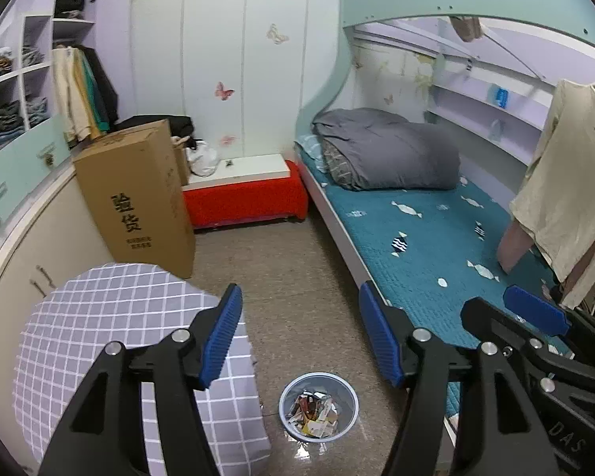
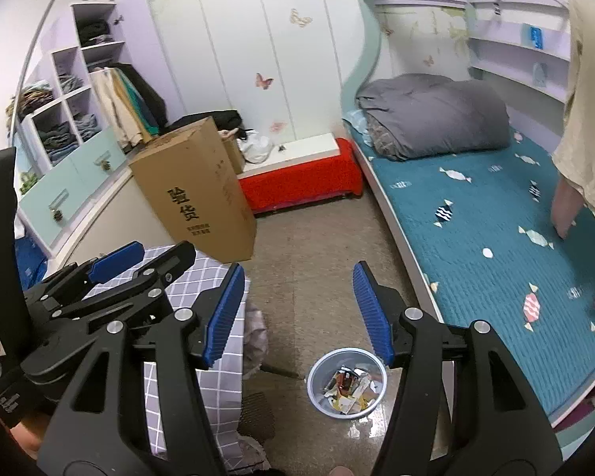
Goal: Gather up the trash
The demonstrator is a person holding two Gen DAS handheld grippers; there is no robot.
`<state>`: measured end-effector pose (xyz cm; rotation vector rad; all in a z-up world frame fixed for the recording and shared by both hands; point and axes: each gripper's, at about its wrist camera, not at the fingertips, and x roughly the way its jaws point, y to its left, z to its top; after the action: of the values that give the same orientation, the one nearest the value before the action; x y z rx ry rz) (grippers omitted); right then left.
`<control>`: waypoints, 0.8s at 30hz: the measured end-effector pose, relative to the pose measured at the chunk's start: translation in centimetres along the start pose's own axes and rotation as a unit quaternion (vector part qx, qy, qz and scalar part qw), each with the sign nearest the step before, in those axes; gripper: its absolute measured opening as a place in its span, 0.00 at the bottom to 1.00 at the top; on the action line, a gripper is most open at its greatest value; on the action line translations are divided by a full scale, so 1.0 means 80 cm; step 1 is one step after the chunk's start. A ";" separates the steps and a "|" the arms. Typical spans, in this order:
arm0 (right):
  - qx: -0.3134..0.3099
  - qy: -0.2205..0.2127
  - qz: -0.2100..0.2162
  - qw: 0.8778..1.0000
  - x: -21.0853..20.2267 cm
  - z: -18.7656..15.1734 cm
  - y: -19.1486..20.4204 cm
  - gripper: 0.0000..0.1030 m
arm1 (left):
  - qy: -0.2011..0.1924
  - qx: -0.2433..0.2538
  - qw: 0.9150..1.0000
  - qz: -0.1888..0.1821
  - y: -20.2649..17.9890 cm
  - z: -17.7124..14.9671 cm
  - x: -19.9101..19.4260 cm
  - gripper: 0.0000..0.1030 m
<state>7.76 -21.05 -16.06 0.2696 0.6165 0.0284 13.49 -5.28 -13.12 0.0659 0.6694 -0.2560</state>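
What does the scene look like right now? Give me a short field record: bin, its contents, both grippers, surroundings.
bin: small blue wastebasket on the floor, upright, between the checked cloth-covered table and the bed
contents: wrappers and paper scraps inside
left gripper: open, nothing between its jaws
right gripper: open, nothing between its jaws
surroundings: tall cardboard box, red bench by the wall

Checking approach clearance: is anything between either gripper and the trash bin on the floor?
Nothing visible. The left gripper and right gripper are open and empty; bare floor leads to the trash bin. The checked cloth lies off to the left.
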 end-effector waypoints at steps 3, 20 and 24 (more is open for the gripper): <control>-0.011 0.001 0.011 1.000 -0.006 -0.002 0.012 0.55 | -0.004 -0.012 1.000 0.015 0.013 -0.005 -0.019 0.60; -0.040 -0.022 0.035 0.998 -0.037 -0.014 0.097 0.56 | -0.039 -0.038 0.997 0.048 0.086 -0.014 -0.102 0.64; -0.037 -0.027 0.034 0.998 -0.046 -0.020 0.127 0.56 | -0.044 -0.035 0.997 0.051 0.113 -0.014 -0.121 0.65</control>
<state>4.40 -11.26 -12.57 0.2195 0.5522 0.1083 7.82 5.70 -8.16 0.0214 0.5851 -0.1370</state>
